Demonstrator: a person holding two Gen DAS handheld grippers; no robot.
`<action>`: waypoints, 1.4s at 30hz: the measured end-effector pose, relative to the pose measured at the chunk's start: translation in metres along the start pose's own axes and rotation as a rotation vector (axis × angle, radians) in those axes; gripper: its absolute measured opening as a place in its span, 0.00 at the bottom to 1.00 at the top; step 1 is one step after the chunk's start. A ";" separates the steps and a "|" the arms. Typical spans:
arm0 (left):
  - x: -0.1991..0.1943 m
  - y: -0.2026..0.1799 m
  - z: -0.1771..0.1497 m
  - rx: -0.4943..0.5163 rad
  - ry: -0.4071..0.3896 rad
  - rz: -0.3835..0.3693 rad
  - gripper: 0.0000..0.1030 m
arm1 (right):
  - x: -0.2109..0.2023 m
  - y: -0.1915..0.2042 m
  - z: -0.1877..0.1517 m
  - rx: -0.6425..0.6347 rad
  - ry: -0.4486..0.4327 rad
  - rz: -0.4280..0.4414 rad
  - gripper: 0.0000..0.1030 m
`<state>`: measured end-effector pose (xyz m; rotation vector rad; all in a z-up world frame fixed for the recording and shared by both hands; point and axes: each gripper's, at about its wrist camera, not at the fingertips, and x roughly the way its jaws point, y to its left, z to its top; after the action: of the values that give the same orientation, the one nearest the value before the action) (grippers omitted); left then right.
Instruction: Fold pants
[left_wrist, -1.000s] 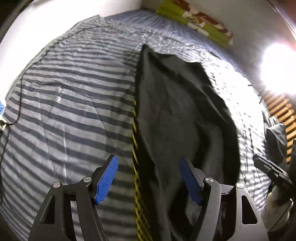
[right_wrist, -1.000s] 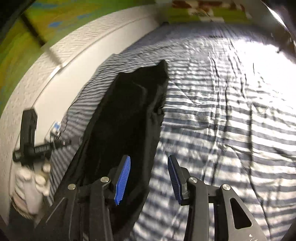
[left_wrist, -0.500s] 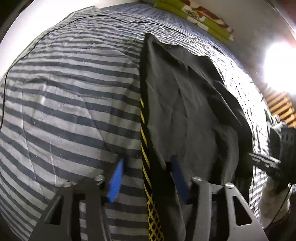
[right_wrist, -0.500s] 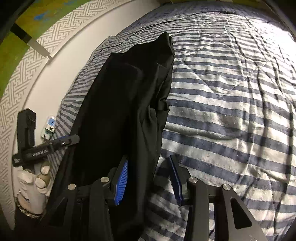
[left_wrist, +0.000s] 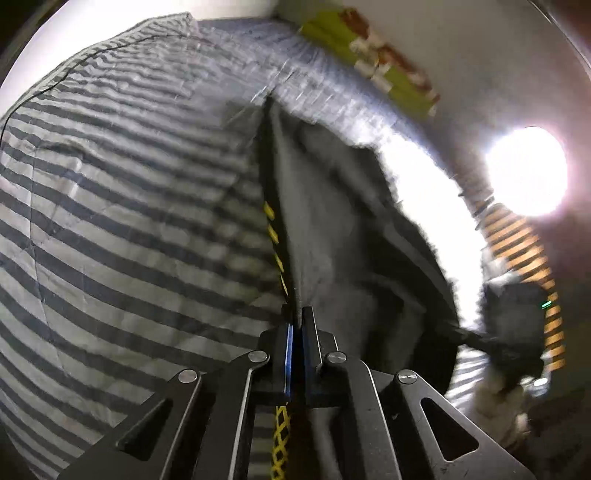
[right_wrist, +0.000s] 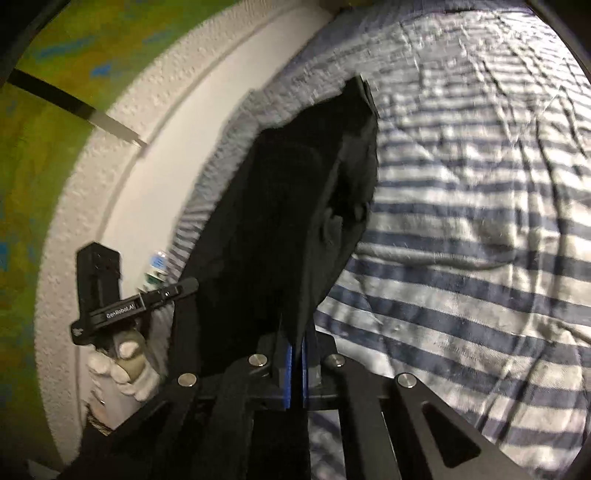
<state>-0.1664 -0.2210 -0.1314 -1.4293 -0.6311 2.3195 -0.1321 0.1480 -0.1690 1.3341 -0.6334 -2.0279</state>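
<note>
The left gripper (left_wrist: 297, 325) is clamped on the pants (left_wrist: 332, 229), its blue pads (left_wrist: 289, 363) pressed together with dark cloth pinched between them at the edge that carries a black band with yellow marks (left_wrist: 271, 229). From that pinch the pants run straight ahead of the fingers, a long dark grey sheet pulled fairly taut along the trimmed edge and sagging into soft folds to its right; the far end lies on the striped bedspread (left_wrist: 122, 206), which fills everything left of the gripper. Farther right in the left view, past the cloth, a bright lamp (left_wrist: 526, 170) glares, and the other tool shows only as a dark blur. In the right view, a gloved hand (right_wrist: 122, 363) holds the left tool well to the left of the fingers, beside the white wall (right_wrist: 122, 192). The right gripper (right_wrist: 297, 341) is likewise closed on the pants (right_wrist: 288, 206), the fabric nipped between its blue pads (right_wrist: 288, 373). Here the pants look near black, rising ahead of the fingers as a broad panel with a crumpled fold on its right side and a narrow far end resting on the bedspread (right_wrist: 461, 258), which spreads to the right of the gripper.
</note>
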 end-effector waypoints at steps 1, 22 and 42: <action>-0.011 -0.007 0.001 0.003 -0.028 -0.015 0.03 | -0.007 0.003 0.000 -0.001 -0.015 0.009 0.03; -0.303 -0.187 -0.101 0.327 -0.437 -0.148 0.03 | -0.263 0.186 -0.093 -0.310 -0.415 0.109 0.02; 0.016 0.000 0.046 0.039 0.035 0.131 0.03 | 0.018 0.009 0.039 0.059 -0.043 -0.172 0.03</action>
<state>-0.2146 -0.2215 -0.1256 -1.5324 -0.4935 2.3862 -0.1718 0.1309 -0.1598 1.4253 -0.6207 -2.1949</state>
